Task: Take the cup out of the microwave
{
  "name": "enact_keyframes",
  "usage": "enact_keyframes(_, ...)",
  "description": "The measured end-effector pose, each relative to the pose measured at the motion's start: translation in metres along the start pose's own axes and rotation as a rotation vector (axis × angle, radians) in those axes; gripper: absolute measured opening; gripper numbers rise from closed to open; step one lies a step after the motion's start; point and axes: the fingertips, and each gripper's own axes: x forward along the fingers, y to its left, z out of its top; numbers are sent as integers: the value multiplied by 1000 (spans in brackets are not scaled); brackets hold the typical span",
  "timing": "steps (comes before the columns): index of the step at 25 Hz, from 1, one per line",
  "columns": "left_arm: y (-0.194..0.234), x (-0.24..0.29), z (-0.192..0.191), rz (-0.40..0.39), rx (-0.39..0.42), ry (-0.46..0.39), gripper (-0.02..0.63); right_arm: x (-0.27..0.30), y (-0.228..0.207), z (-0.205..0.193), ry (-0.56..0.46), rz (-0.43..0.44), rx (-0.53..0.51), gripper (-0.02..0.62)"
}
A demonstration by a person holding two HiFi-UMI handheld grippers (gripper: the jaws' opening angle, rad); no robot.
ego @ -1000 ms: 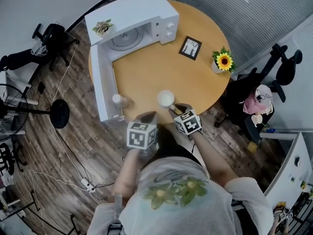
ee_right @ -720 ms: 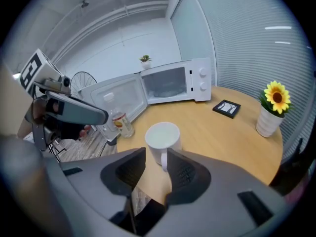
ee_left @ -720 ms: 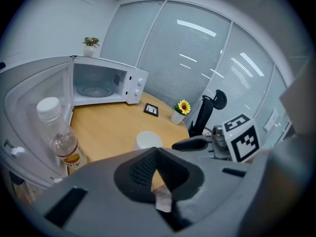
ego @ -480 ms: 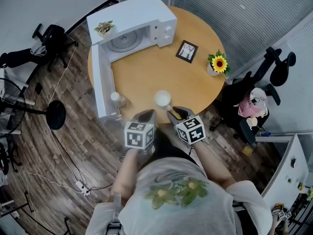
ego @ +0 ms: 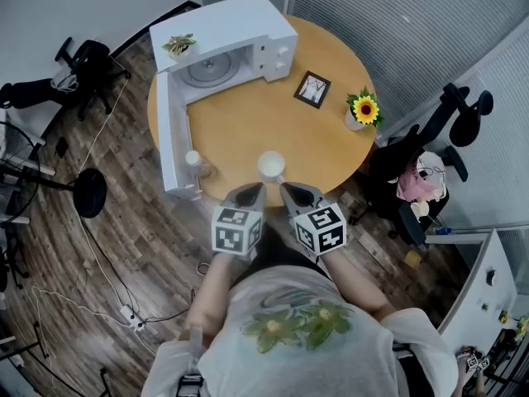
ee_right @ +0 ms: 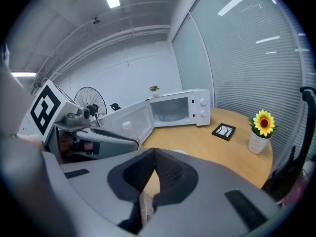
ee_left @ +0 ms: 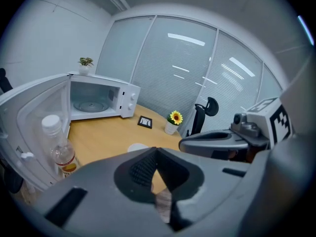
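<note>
My left gripper (ego: 252,191): jaws pressed together, nothing pinched. Right gripper (ego: 291,190): jaws just closed, tips meeting, nothing between them. Cup (ego: 271,165) stands on table (ego: 248,126) just beyond both tips, touching neither. In both gripper views my own jaws hide most of it. Bottle (ego: 196,165) ahead-left of left gripper, beside open door (ego: 169,135). Microwave (ego: 248,31) farthest ahead, well apart from cup.

Smooth pale wood table (ego: 248,131), glossy white microwave (ego: 235,23), clear plastic bottle (ego: 197,165), dark matt wood-plank floor (ego: 140,238).
</note>
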Motion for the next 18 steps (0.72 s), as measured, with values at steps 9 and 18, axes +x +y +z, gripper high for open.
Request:
enact_keyframes(9, -10, -12, 9, 8, 0, -65, 3, -16, 9, 6, -20, -6, -50, 15)
enact_keyframes(18, -21, -20, 16, 66, 157, -93, 3, -24, 15, 6, -29, -14, -77, 15)
